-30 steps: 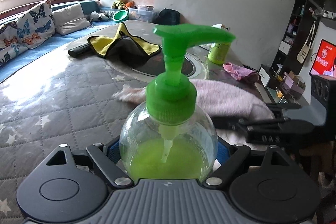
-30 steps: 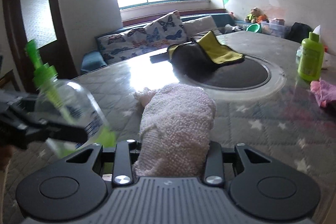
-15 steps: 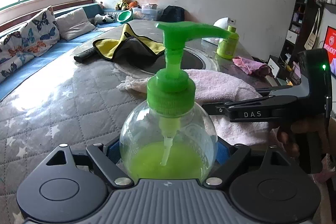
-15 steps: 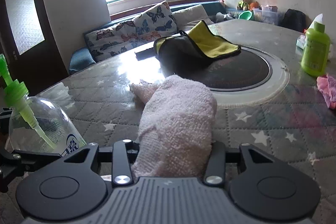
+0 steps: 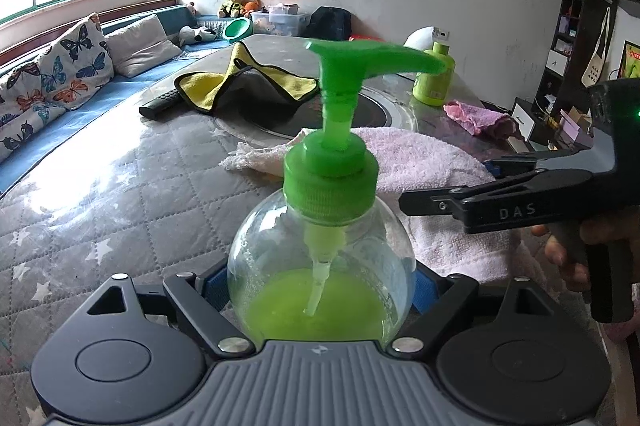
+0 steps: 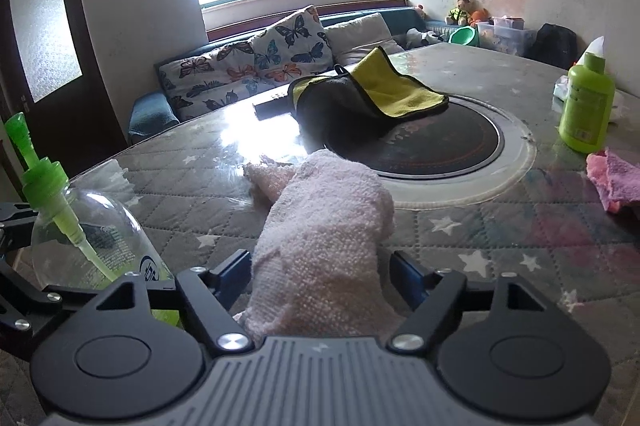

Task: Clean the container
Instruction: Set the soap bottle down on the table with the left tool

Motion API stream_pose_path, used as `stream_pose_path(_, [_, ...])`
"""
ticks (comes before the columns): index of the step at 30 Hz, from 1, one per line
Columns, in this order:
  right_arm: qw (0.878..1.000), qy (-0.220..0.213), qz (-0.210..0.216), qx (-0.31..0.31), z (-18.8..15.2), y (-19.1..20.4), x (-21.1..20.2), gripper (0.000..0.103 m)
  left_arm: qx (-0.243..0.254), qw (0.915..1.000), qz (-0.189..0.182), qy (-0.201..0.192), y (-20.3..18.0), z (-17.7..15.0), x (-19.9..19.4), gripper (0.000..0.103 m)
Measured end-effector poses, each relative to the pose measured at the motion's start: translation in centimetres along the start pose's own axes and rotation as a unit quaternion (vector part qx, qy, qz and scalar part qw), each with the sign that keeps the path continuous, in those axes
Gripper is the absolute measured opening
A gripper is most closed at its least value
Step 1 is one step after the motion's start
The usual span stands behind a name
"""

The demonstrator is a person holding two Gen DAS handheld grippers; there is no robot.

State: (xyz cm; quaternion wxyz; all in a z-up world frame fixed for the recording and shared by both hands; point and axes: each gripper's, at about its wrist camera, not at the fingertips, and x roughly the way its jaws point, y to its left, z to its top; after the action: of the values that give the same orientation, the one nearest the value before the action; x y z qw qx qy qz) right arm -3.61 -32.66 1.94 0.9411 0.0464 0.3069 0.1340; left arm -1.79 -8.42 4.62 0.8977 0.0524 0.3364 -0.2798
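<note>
A round clear pump bottle (image 5: 320,266) with a green pump head and green liquid stands upright between the pads of my left gripper (image 5: 320,284). The jaws are opening, but the blue pads still touch its sides. In the right wrist view the bottle (image 6: 80,238) sits at the lower left. A pale pink towel (image 6: 328,226) lies bunched on the table between the fingers of my right gripper (image 6: 320,266). Those jaws are opening and both pads stand off the towel. The right gripper (image 5: 480,202) reaches in from the right, over the towel (image 5: 424,162).
The quilted grey table (image 6: 500,246) has a round dark plate (image 6: 440,146) in its middle. A yellow-and-grey cloth (image 6: 372,98) and a remote (image 5: 160,104) lie behind it. A green bottle (image 6: 586,106) and a pink rag (image 6: 616,182) are at the right. A cushioned bench (image 6: 260,62) runs along the far side.
The right gripper's jaws have spread away from the towel, which they squeezed before. The right gripper has drawn back to the right in the left wrist view. The bottle stays in the left gripper.
</note>
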Motion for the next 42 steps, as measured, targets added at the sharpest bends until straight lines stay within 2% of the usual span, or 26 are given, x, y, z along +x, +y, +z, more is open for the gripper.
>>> stream_pose_path(8, [1.0, -0.005, -0.003, -0.002, -0.1, -0.1, -1.0, 0.086, -0.015, 0.9998, -0.008, -0.006, 0.4, 0.1, -0.3, 0.094])
stream_pose_path(18, [1.0, -0.008, -0.006, -0.001, -0.5, -0.1, -1.8, 0.089, -0.015, 0.9998, -0.005, -0.014, 0.4, -0.2, -0.9, 0.103])
stream_pose_path(42, [1.0, -0.01, -0.026, -0.002, -1.8, -0.1, -3.4, 0.099, -0.015, 0.9987, 0.001, -0.048, 0.7, -1.1, -3.4, 0.103])
